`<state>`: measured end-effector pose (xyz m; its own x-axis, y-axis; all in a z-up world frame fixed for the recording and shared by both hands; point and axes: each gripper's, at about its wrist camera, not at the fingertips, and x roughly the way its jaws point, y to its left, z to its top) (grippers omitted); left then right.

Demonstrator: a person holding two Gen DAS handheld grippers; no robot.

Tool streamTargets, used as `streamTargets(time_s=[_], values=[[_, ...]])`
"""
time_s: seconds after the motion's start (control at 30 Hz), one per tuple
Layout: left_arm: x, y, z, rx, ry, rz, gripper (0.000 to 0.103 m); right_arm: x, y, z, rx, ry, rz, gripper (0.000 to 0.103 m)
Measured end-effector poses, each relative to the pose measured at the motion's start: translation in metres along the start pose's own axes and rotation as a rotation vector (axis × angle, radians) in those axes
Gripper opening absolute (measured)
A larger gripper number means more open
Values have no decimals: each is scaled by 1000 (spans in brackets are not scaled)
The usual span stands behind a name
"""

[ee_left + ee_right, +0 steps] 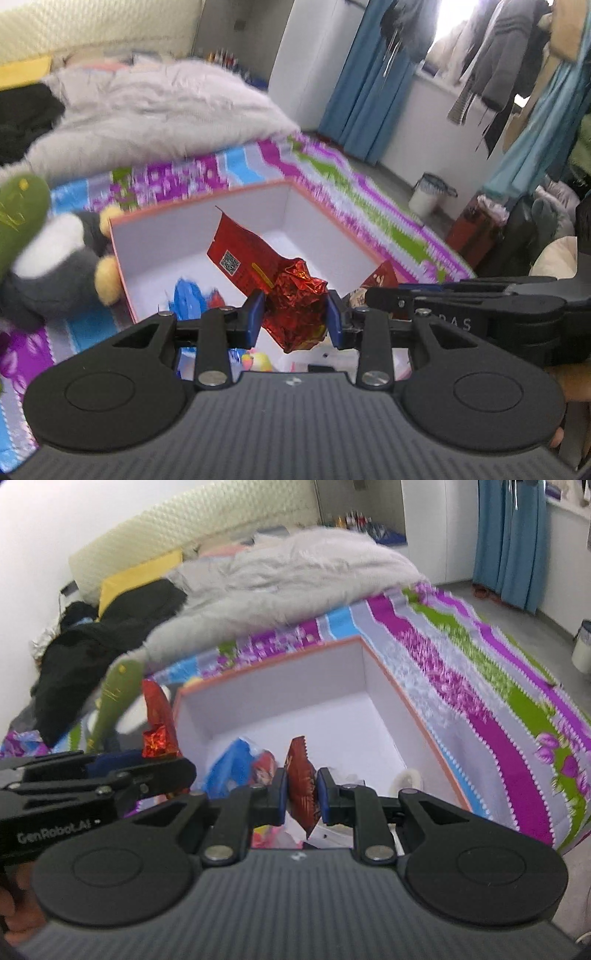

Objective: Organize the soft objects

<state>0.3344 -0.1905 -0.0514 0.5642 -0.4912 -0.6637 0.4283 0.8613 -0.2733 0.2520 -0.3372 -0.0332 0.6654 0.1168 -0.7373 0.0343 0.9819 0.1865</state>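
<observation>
An open white box with an orange rim [207, 201] [384, 664] stands on the striped bedspread. My left gripper [295, 317] is shut on a crumpled red foil snack bag [258, 266] and holds it over the box's near side. It shows in the right wrist view [159, 716] at the left. My right gripper [300, 794] is shut on another red snack packet [301, 775], over the box's near edge. It shows in the left wrist view [384, 277] at the right. A blue packet [186, 299] [231, 768] lies in the box.
A grey, white and yellow plush toy [55, 258] and a green plush [20, 214] [114, 694] lie left of the box. A fluffy grey blanket [280, 576] and black clothing [96, 646] cover the far bed. A white bin [428, 195] stands on the floor at right.
</observation>
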Motion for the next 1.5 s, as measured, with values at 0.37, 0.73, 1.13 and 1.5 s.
streamTargets(time_s=[0.37,0.73,1.13,1.5], values=[[84,46,4,-71,139,29,41,74,-12,0,10,102,20,22],[96,64,9,-110,169,26,58,95,-16,5,37,111,16,33],[-14,49,52,-56,30,34,58,2,13,44,17,-78,-5,35],[-149,7,47,46,-138,26,58,-108,55,32,-6,-267,1,35]])
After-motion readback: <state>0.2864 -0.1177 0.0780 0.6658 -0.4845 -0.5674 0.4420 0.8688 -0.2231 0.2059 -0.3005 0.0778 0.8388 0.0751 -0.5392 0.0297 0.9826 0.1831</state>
